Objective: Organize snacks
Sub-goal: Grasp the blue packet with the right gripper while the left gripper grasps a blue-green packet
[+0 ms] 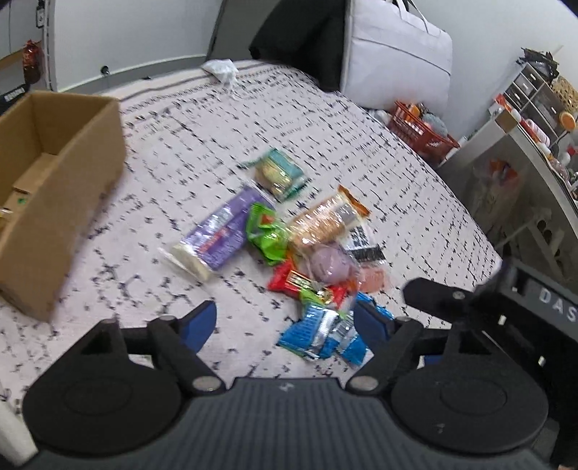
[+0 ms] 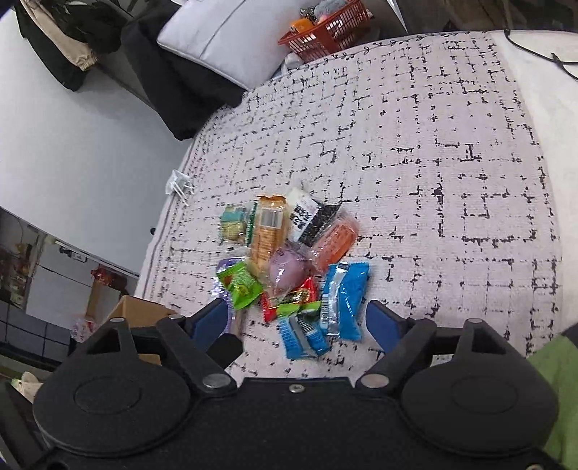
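Eleven packaged snacks lie in one loose pile on the patterned rug [image 2: 433, 144]: two blue wafer packs [image 2: 345, 300], two green packets [image 2: 240, 283], one purple biscuit pack [image 1: 220, 235], one teal cracker pack [image 1: 280, 175], one orange cracker sleeve [image 2: 267, 231], one red bar [image 1: 289, 280], one clear-wrapped purple bun [image 2: 287, 269], one black-and-white packet [image 2: 307, 217] and one pink packet [image 2: 334, 240]. One open cardboard box [image 1: 83, 188] stands to the left. One red basket [image 2: 325, 32] sits beyond the rug.
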Demonstrator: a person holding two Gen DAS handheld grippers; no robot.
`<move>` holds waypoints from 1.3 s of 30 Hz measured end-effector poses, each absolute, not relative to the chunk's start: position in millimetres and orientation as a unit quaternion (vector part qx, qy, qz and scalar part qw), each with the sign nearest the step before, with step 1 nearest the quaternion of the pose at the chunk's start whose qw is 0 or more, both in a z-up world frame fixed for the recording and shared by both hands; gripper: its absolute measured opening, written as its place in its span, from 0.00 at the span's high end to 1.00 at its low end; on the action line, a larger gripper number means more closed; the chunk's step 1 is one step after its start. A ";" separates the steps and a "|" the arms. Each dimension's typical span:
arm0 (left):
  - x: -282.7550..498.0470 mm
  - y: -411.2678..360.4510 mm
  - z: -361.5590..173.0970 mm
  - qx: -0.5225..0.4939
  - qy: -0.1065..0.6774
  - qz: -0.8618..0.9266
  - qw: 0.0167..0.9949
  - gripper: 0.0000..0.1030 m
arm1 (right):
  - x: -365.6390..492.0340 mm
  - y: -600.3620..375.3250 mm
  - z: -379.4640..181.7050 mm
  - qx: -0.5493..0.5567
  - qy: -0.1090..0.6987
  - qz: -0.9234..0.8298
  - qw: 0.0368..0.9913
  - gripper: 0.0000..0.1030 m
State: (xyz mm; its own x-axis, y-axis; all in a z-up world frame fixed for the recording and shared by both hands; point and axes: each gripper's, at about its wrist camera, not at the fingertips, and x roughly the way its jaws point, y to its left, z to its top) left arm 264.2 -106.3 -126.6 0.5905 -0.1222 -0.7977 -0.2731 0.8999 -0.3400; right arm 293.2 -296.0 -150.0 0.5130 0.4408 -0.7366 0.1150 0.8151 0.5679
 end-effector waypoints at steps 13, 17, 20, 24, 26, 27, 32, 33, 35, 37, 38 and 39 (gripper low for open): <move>296.9 -132.1 -171.2 -0.226 0.485 0.010 0.845 0.41 | 313.4 -309.7 -178.2 0.318 0.501 0.059 0.802 0.28; 303.0 -137.1 -179.0 -0.221 0.489 0.006 0.844 0.45 | 319.1 -307.0 -187.4 0.317 0.513 0.056 0.796 0.31; 307.8 -136.0 -184.4 -0.223 0.492 0.009 0.842 0.51 | 322.0 -303.2 -192.4 0.312 0.519 0.055 0.794 0.35; 308.6 -138.1 -183.7 -0.212 0.489 0.008 0.846 0.65 | 324.6 -299.1 -198.6 0.306 0.524 0.059 0.793 0.37; 308.5 -137.4 -182.9 -0.214 0.490 0.007 0.845 0.68 | 326.0 -297.0 -200.3 0.301 0.526 0.059 0.793 0.38; 307.4 -136.5 -182.4 -0.215 0.490 0.009 0.844 0.68 | 327.0 -296.3 -201.3 0.300 0.528 0.057 0.793 0.41; 299.0 -127.8 -179.2 -0.216 0.489 0.023 0.845 0.69 | 327.6 -293.9 -205.2 0.292 0.535 0.056 0.791 0.45; 296.9 -125.7 -178.4 -0.218 0.488 0.024 0.845 0.69 | 328.0 -292.2 -204.7 0.286 0.534 0.057 0.794 0.46; 292.2 -120.7 -174.5 -0.222 0.486 0.027 0.845 0.69 | 328.7 -288.7 -205.2 0.276 0.534 0.059 0.797 0.50; 287.6 -116.3 -169.1 -0.226 0.483 0.031 0.845 0.69 | 328.6 -288.4 -206.0 0.266 0.535 0.059 0.800 0.55; 284.9 -114.1 -165.4 -0.228 0.481 0.032 0.846 0.69 | 327.5 -289.1 -206.6 0.265 0.533 0.058 0.801 0.56; 282.0 -112.3 -161.0 -0.229 0.478 0.032 0.848 0.69 | 327.0 -289.1 -207.6 0.264 0.532 0.056 0.802 0.60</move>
State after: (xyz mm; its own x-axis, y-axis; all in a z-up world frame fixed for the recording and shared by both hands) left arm 282.0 -112.3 -161.0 0.5417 -0.1641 -0.8244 -0.2735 0.8930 -0.3574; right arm 327.0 -289.1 -207.6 0.4269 0.3708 -0.8248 0.1922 0.8540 0.4834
